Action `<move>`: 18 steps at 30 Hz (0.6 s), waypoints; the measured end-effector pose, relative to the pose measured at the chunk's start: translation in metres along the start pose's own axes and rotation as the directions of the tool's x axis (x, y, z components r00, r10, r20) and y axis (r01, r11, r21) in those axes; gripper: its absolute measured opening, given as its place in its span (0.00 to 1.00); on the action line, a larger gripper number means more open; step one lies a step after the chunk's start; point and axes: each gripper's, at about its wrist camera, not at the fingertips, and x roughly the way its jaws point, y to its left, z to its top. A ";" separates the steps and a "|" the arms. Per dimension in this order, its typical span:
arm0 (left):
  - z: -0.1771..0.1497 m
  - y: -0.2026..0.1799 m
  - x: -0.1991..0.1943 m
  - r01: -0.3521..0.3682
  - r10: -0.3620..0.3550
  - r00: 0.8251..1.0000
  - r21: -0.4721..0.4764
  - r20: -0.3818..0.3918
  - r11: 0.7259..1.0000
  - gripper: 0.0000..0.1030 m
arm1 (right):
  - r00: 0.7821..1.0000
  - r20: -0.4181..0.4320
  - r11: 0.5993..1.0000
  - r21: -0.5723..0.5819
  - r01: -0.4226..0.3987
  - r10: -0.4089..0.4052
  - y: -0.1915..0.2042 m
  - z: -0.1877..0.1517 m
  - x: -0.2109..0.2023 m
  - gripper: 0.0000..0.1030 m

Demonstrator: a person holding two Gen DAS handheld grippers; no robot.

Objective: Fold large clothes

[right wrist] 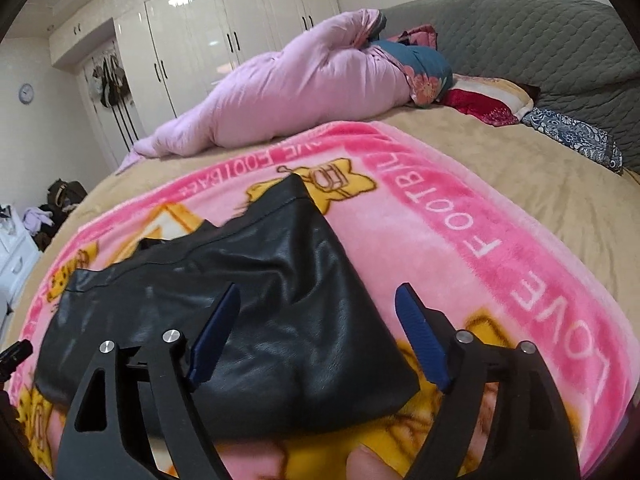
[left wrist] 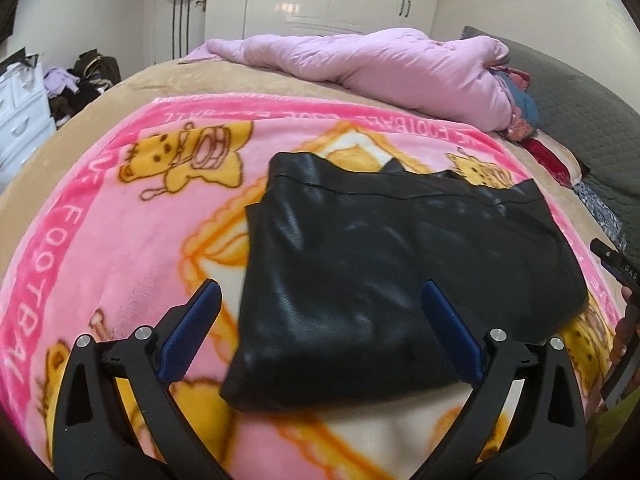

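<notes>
A black leather-like garment (left wrist: 384, 264) lies folded into a compact stack on a pink cartoon blanket (left wrist: 120, 216). It also shows in the right wrist view (right wrist: 248, 300). My left gripper (left wrist: 320, 292) is open and empty, hovering above the garment's near left part. My right gripper (right wrist: 318, 296) is open and empty, above the garment's near right corner. Part of the right gripper (left wrist: 612, 264) shows at the right edge of the left wrist view.
A rolled pink quilt (left wrist: 380, 64) lies at the far side of the bed (right wrist: 540, 208). Pillows (right wrist: 492, 104) and a grey headboard (right wrist: 540, 36) are at the right. White wardrobes (right wrist: 224, 32) stand behind; a white drawer unit (left wrist: 20, 116) and clothes clutter (left wrist: 76, 84) are left.
</notes>
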 end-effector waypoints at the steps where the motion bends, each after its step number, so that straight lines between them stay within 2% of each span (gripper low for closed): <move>1: 0.000 -0.003 -0.002 0.006 -0.006 1.000 0.004 0.004 1.000 0.91 | 1.000 0.007 1.000 0.000 -0.007 0.007 0.001 -0.001 -0.004 0.77; 5: -0.002 -0.016 -0.014 0.024 -0.025 0.999 0.028 0.026 0.999 0.91 | 0.999 0.031 0.999 -0.003 -0.044 0.044 0.006 -0.005 -0.019 0.79; 18: -0.012 -0.043 -0.045 0.060 -0.065 0.996 0.081 0.058 0.995 0.91 | 0.990 0.111 0.995 -0.058 -0.085 0.091 0.025 -0.016 -0.054 0.83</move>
